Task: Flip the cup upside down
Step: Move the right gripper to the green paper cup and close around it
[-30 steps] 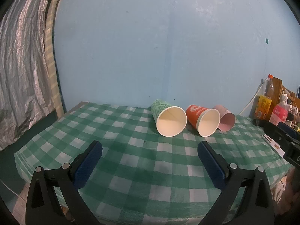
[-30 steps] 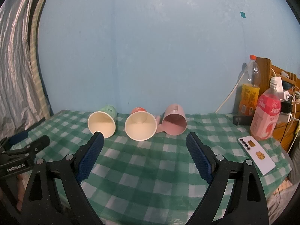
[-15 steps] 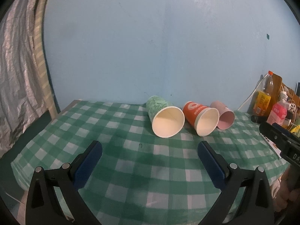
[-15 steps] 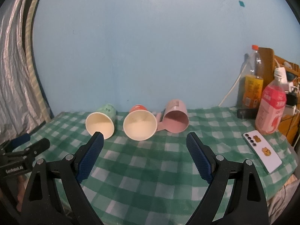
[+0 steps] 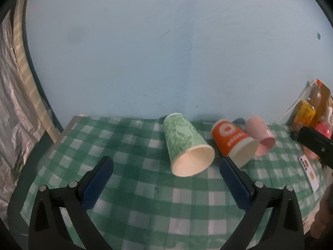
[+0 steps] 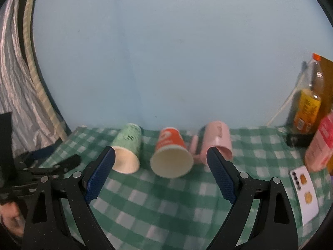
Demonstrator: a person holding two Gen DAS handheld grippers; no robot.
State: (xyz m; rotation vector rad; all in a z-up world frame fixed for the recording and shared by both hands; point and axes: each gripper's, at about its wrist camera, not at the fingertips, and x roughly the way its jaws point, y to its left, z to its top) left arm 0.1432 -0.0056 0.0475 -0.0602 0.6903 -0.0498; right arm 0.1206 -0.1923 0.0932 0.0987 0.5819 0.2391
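Three cups lie on their sides on the green checked tablecloth (image 5: pixel 129 189), mouths toward me: a green paper cup (image 5: pixel 185 143), an orange paper cup (image 5: pixel 233 141) and a pink mug (image 5: pixel 260 135). In the right wrist view they show as green (image 6: pixel 128 148), orange (image 6: pixel 171 152) and pink (image 6: pixel 218 137). My left gripper (image 5: pixel 165 184) is open and empty, just short of the green cup. My right gripper (image 6: pixel 161 175) is open and empty, with the orange cup just beyond the gap between its fingers.
Bottles (image 6: pixel 306 104) and a pink bottle (image 6: pixel 320 145) stand at the table's right end, with a white phone (image 6: pixel 305 193) lying near them. A blue wall is close behind the cups. Silver foil (image 5: pixel 12 104) hangs at the left.
Both grippers have moved forward toward the cups, which now look larger and nearer. The cups have not moved. Both grippers stay open.
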